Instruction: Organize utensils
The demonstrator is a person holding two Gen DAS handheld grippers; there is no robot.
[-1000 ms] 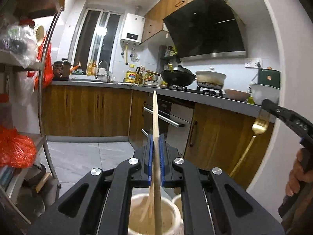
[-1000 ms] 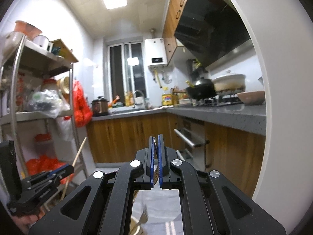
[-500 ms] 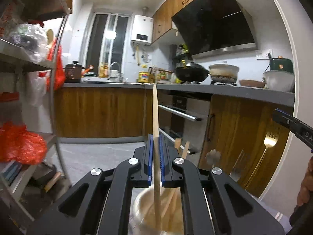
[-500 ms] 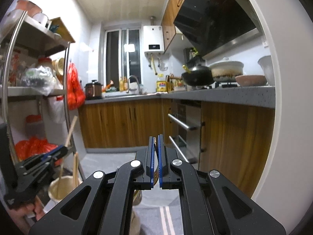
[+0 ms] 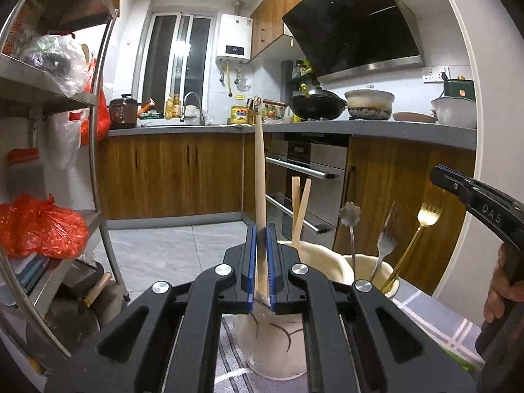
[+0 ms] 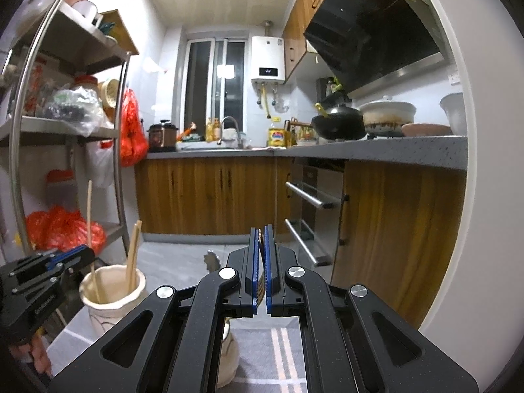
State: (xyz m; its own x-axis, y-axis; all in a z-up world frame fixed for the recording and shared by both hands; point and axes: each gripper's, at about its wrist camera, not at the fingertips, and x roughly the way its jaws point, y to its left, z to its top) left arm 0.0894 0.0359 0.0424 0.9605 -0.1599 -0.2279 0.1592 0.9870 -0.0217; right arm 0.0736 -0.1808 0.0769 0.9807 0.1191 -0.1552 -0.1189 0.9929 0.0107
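Left wrist view: the left gripper (image 5: pixel 261 262) pinches a long wooden stick (image 5: pixel 260 177) between its blue pads. The stick stands almost straight up, and its low end goes down toward the cream jar (image 5: pixel 314 255) just under the gripper. Two wooden chopsticks (image 5: pixel 299 209) stand in that jar and lean against each other. Right beside the cream jar, on its right, sits a second cream jar (image 5: pixel 363 263). In it stand a spoon with a flower-shaped top (image 5: pixel 350 226), a silver fork (image 5: pixel 383 245) and a gold fork (image 5: pixel 422 222). The gold fork leans away from the first jar. The right gripper (image 5: pixel 458 186) reaches in from the far right, above the second jar, with a hand (image 5: pixel 501 281) holding its grip. From here I cannot tell if its fingers touch anything. Behind the jars are wooden cabinets (image 5: pixel 170 173) and an oven (image 5: pixel 311 183).

Right wrist view: the right gripper (image 6: pixel 261 262) has its blue pads pressed close on a thin gold-colored thing (image 6: pixel 261 278), seen only as a sliver between them. I cannot tell for sure what it is. The flower-shaped top (image 6: pixel 211 260) pokes up just left of the pads. Part of a jar (image 6: pixel 229 353) shows under the gripper. Far to the left of it stands the cream jar (image 6: pixel 113 298) with the chopsticks (image 6: pixel 133 252) and the wooden stick (image 6: pixel 90 229) in it. The left gripper (image 6: pixel 65 260) holds that stick just above the jar. A metal shelf rack (image 6: pixel 65 124) with red bags (image 6: pixel 62 229) stands behind that jar.
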